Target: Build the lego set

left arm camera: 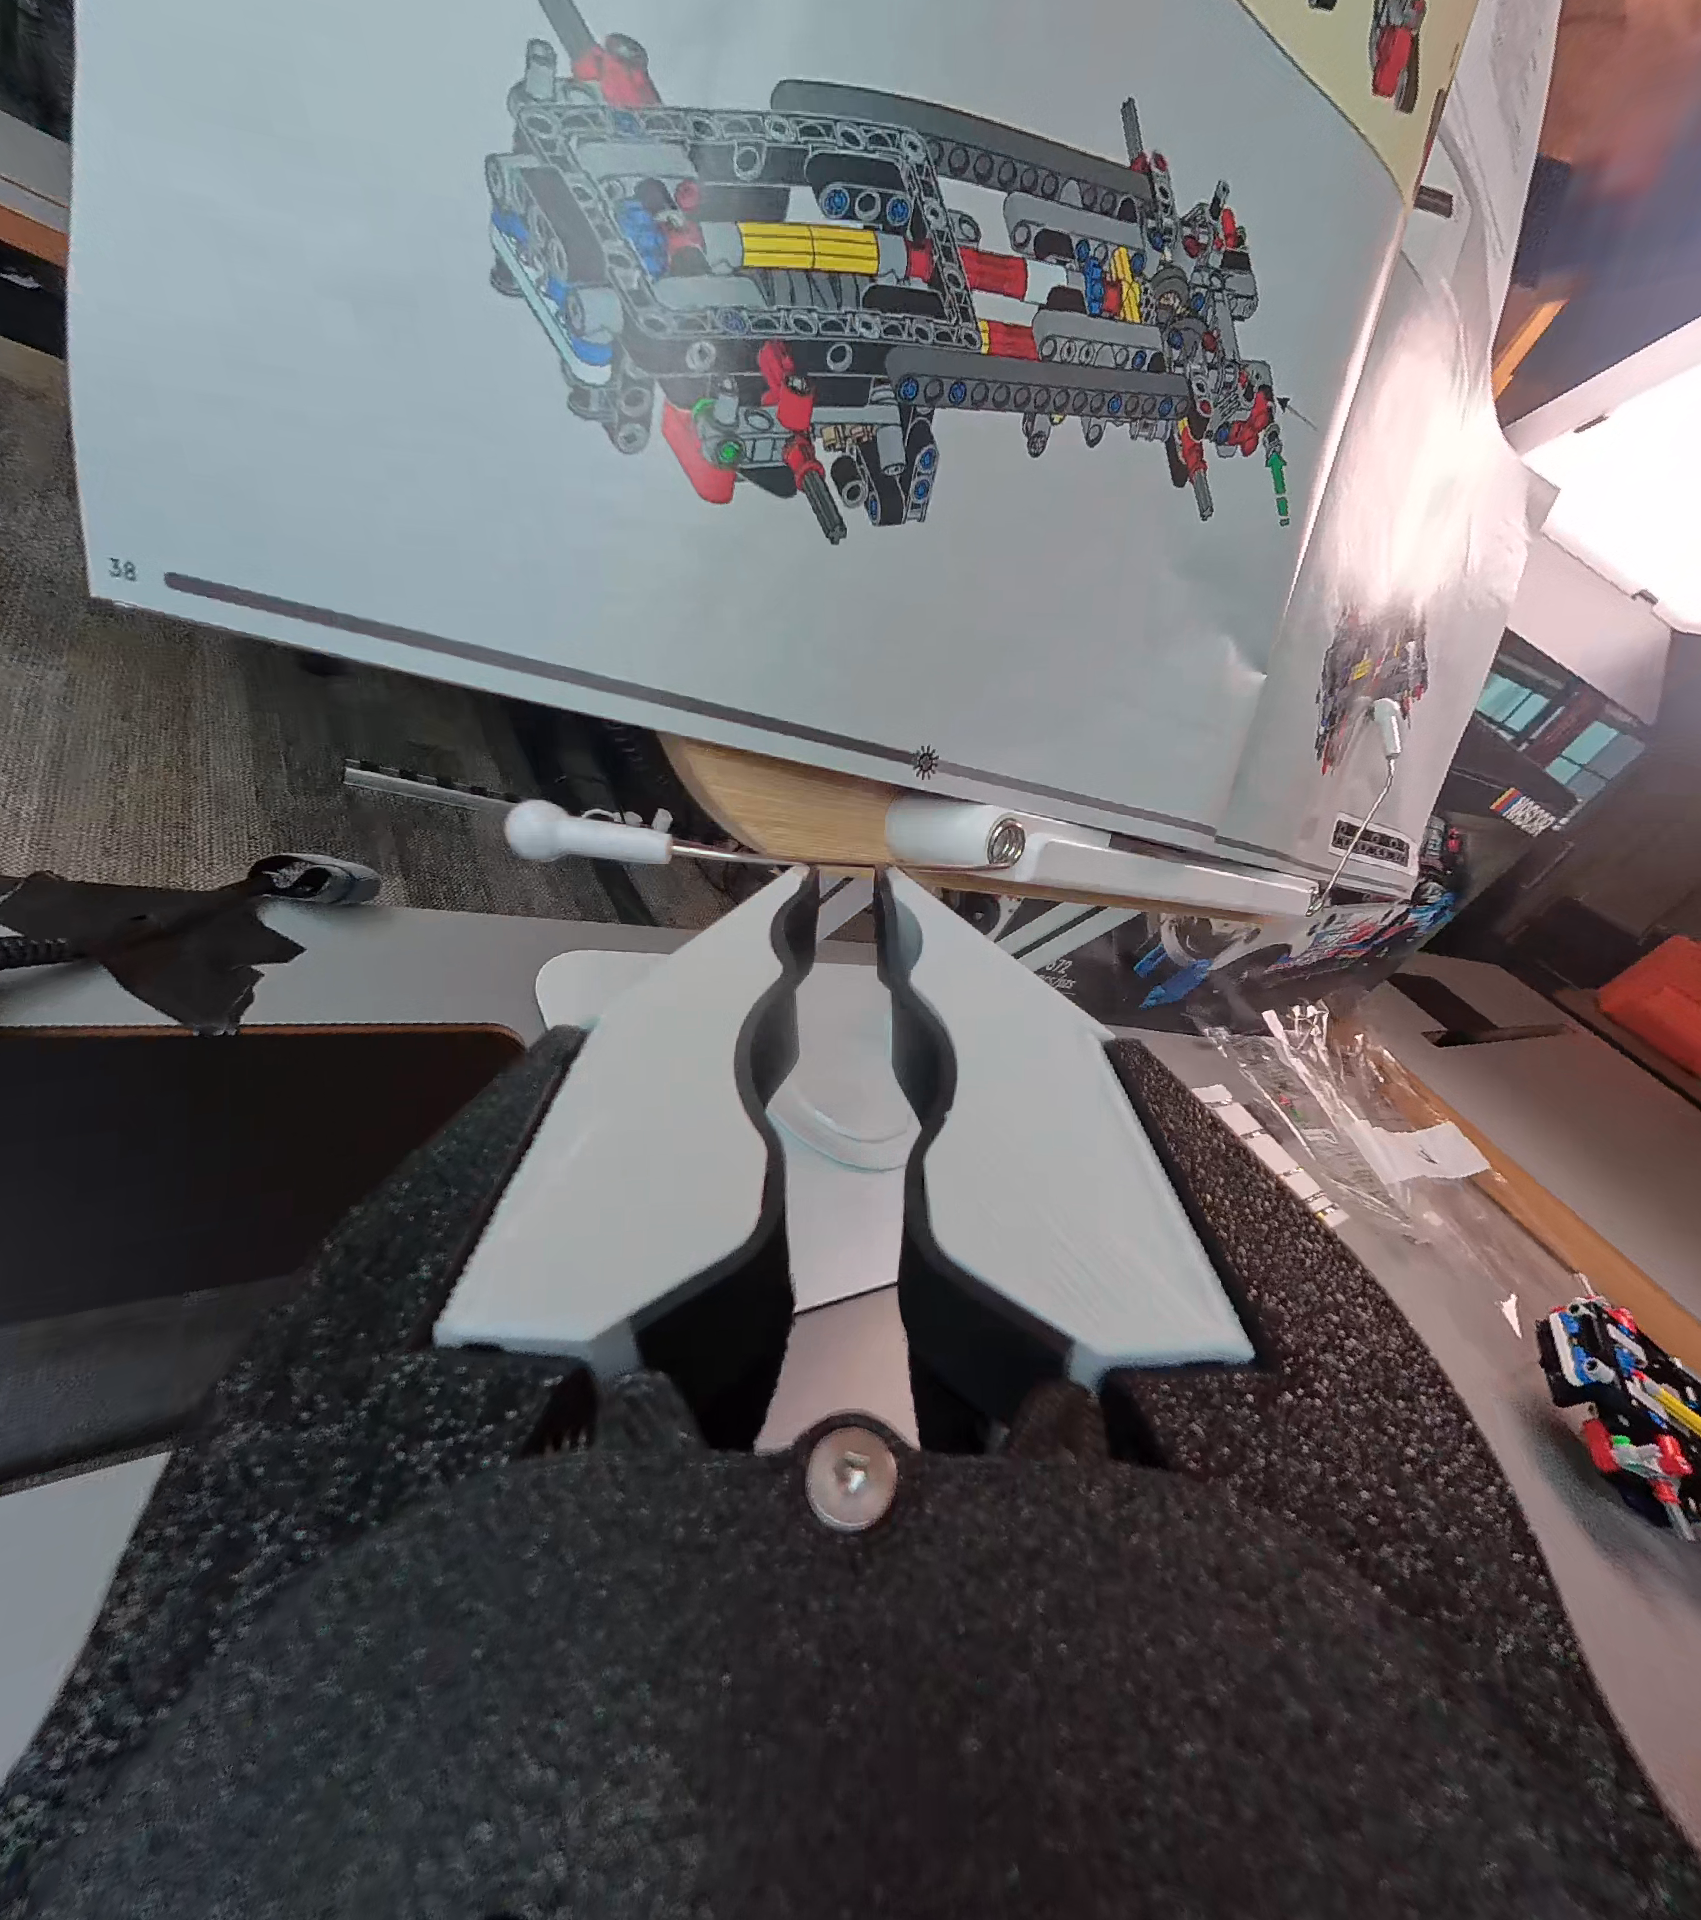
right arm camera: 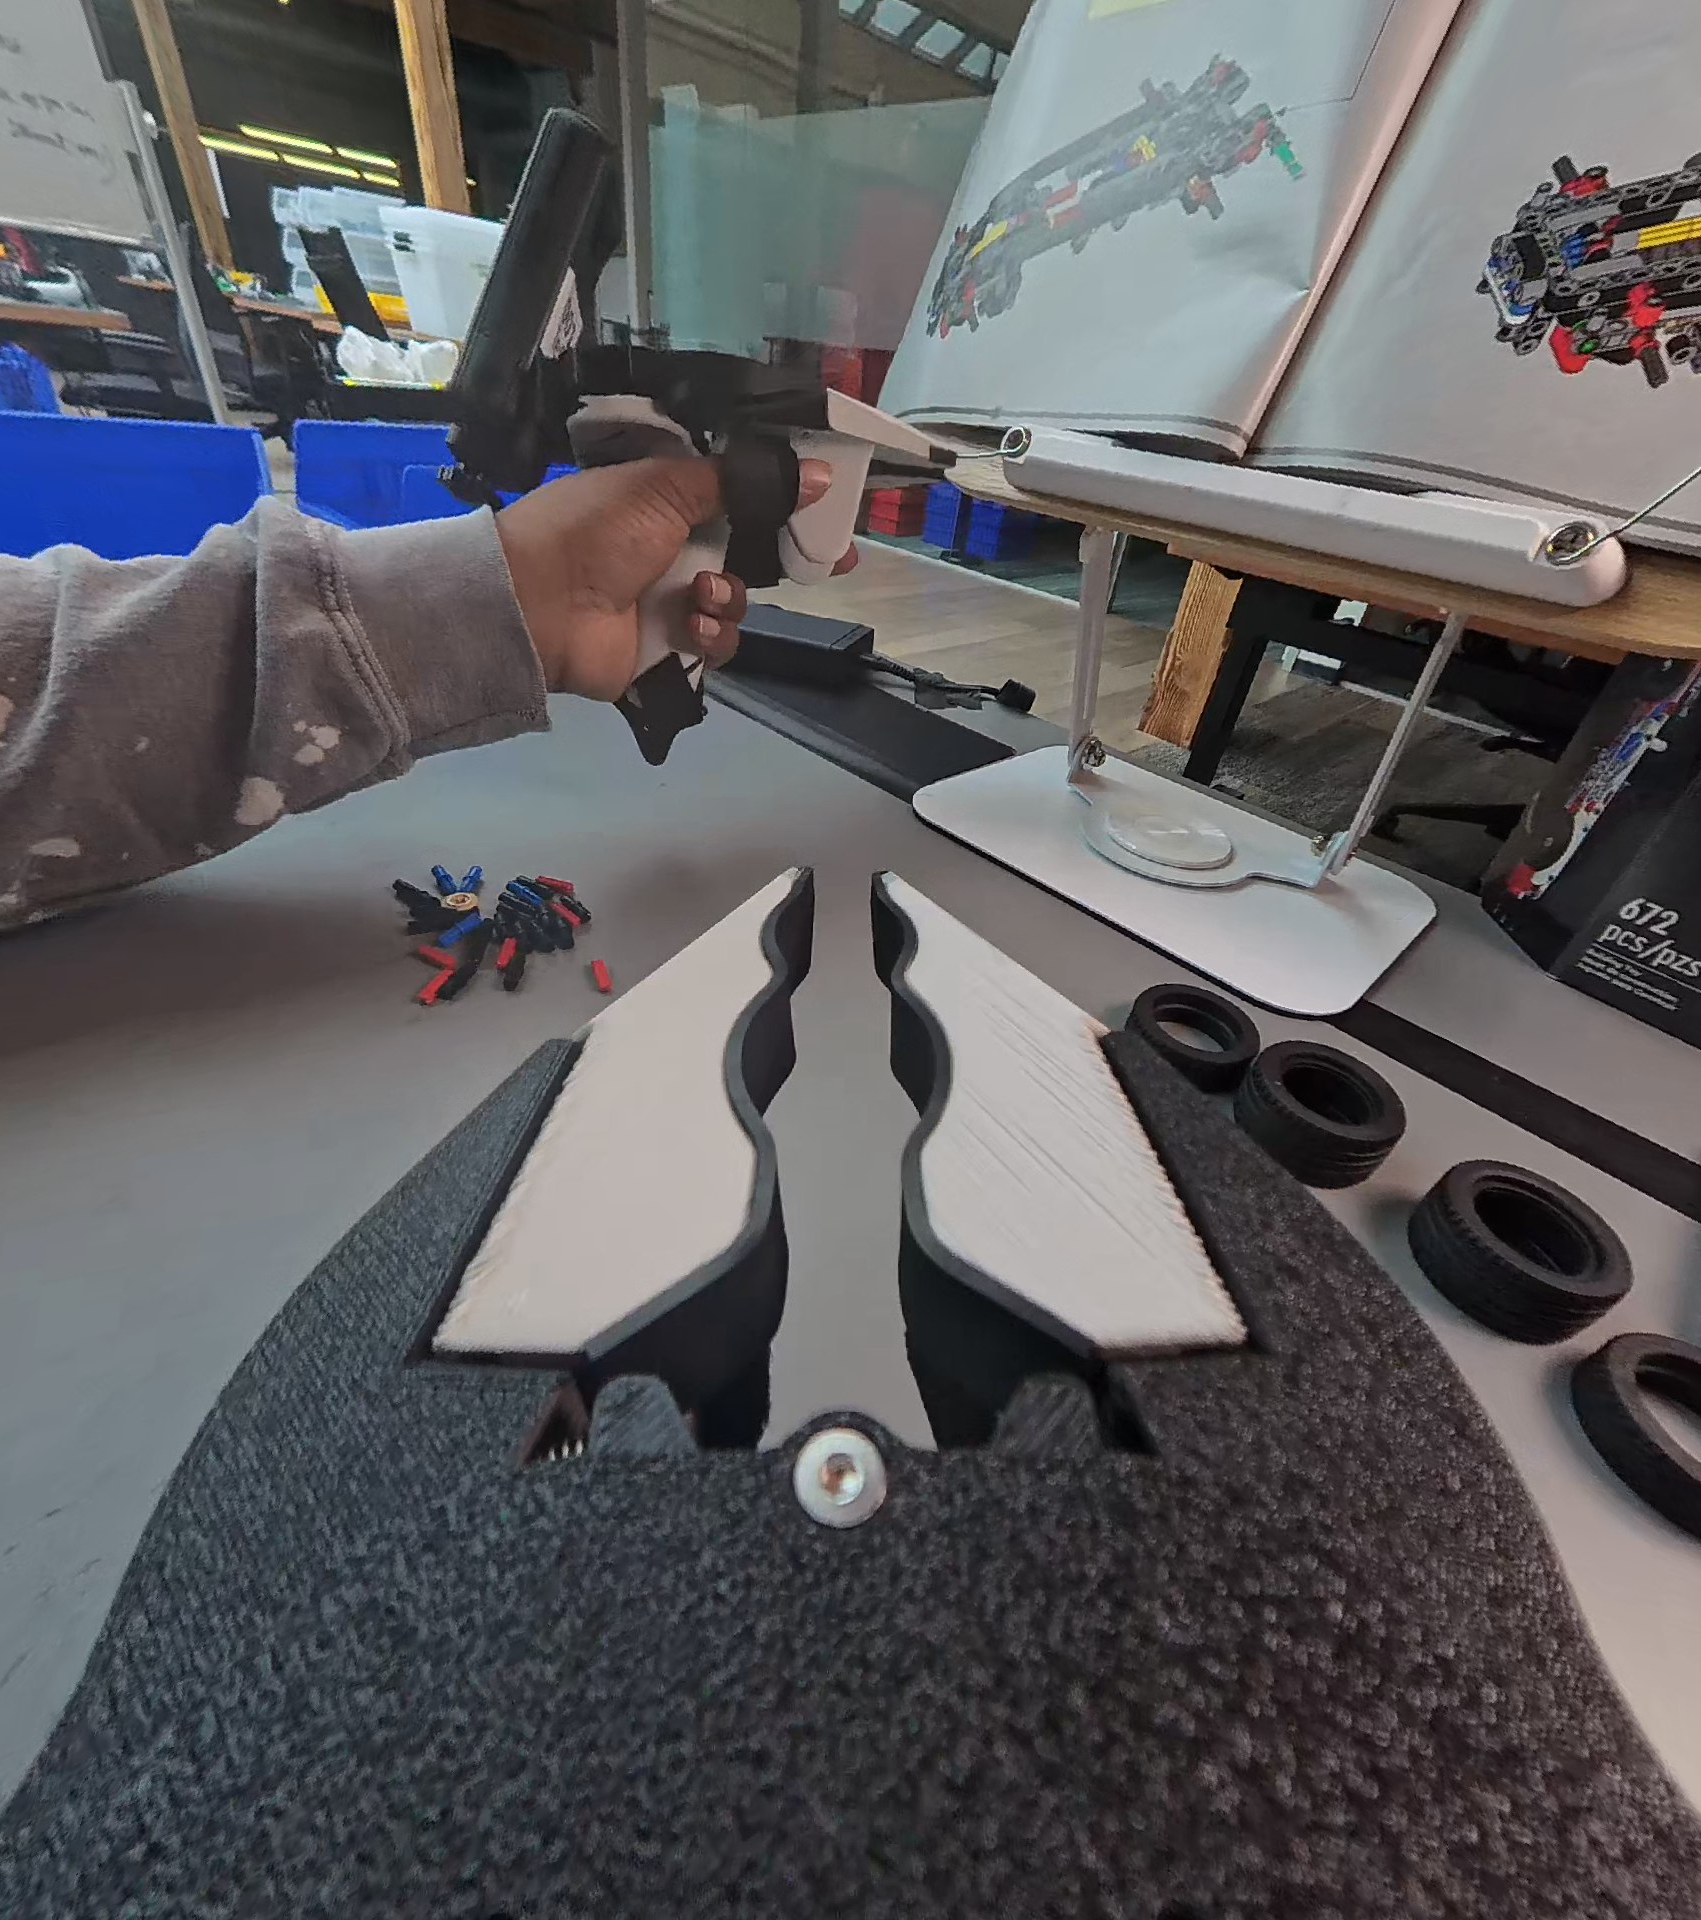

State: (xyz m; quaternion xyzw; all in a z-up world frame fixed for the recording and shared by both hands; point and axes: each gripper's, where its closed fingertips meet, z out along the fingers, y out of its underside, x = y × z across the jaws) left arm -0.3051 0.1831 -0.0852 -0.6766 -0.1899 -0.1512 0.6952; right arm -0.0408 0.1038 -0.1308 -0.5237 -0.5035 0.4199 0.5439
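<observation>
The open instruction book [left arm camera: 617,343] stands on a white and wood book stand [left arm camera: 1085,852], also in the right wrist view [right arm camera: 1313,509]. My left gripper [left arm camera: 843,881] is held up with its tips just under the stand's front edge, by the wire page holder [left arm camera: 555,831]. Its jaws stand a narrow gap apart with nothing between them. It shows in the right wrist view [right arm camera: 934,449], held by a hand [right arm camera: 607,561]. My right gripper [right arm camera: 841,894] hovers low over the grey table [right arm camera: 202,1143], narrowly open and empty. A partly built lego chassis [left arm camera: 1677,1444] lies at the right. Small pins [right arm camera: 498,925] lie in a pile.
Several black tyres [right arm camera: 1319,1112] lie in a row at the right of my right gripper. The set's black box [right arm camera: 1656,883] stands behind the stand's base [right arm camera: 1189,904]. Clear plastic bags [left arm camera: 1345,1122] lie near the chassis. Blue bins [right arm camera: 67,468] are at the far left. The left gripper's tips are roughly 30 cm from the right gripper's.
</observation>
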